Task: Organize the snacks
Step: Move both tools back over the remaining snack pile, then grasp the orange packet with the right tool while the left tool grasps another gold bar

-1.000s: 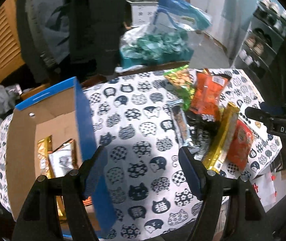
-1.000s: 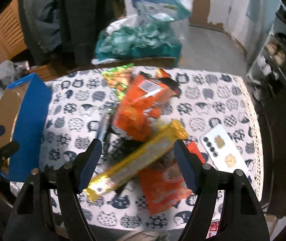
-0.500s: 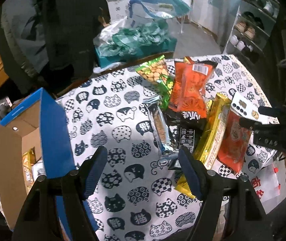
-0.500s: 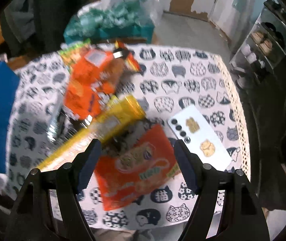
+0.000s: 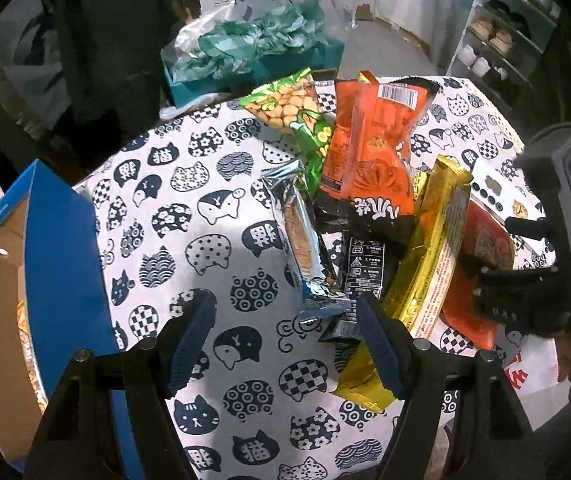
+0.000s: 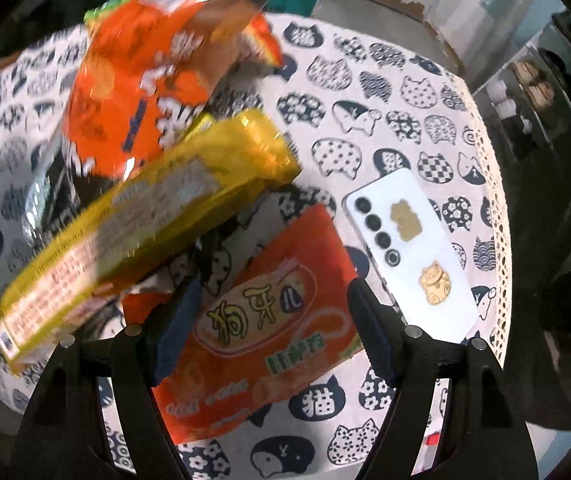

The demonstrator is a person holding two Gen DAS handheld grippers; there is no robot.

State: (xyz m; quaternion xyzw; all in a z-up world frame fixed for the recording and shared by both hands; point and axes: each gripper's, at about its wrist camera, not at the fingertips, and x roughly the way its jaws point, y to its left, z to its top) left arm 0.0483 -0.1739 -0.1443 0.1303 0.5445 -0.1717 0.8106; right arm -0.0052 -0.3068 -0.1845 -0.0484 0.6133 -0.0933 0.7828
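A heap of snacks lies on the cat-print tablecloth point(image 5: 189, 216): a silver bar packet point(image 5: 301, 236), a green peanut bag point(image 5: 285, 108), an orange-and-black bag point(image 5: 369, 152), a long gold packet point(image 5: 425, 256) point(image 6: 137, 224) and a flat orange packet point(image 6: 269, 320). My left gripper point(image 5: 285, 340) hovers open over the cloth just below the silver packet, nothing between its fingers. My right gripper point(image 6: 269, 332) is open directly above the flat orange packet, its fingers straddling it without pressing. The right gripper's body point(image 5: 537, 280) shows at the right edge of the left wrist view.
A blue-sided cardboard box point(image 5: 61, 248) with packets inside stands at the table's left. A white phone point(image 6: 409, 248) lies right of the orange packet near the table's lace edge. Beyond the table are a bag of teal wrappers point(image 5: 253, 44) and a shoe rack point(image 5: 501, 40).
Both grippers came down closer to the table. The left one slid from the box toward the snack heap. The right one shifted from the gold packet to over the flat orange packet.
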